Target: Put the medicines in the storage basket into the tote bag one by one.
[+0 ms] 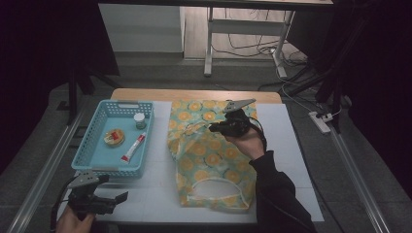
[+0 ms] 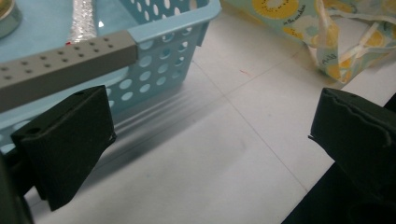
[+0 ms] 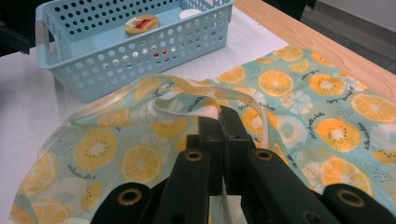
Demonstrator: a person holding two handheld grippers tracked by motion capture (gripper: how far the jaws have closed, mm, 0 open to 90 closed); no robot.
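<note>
Fruit-print bag [image 1: 209, 160] is lying across the middle of the white table [image 1: 155, 194], its pale blue-green cloth covered in orange and kiwi slices, with a cut-out handle at the near end. Part of its left upper layer is being lifted off the surface, and the right gripper view is showing a cream-edged strip of that cloth caught between closed jaws. To the left of the bag, the light blue perforated basket [image 1: 92, 150] is sitting just beside it, apart from the cloth. Inside the basket are lying a round tin [image 1: 114, 138] with a yellow and red lid, a red and white tube [image 1: 133, 147] on a slant to the right of the tin, and a small jar [image 1: 140, 121] with a white cap at the far right corner.

Right gripper [image 1: 217, 128] is hovering over the far half of the bag, pointing left, pinching the raised fabric. Left gripper [image 1: 121, 197] is resting at the near left edge of the table, just near of the basket's front wall, and its own view is showing its two black jaws standing wide apart with bare tabletop between them.
</note>
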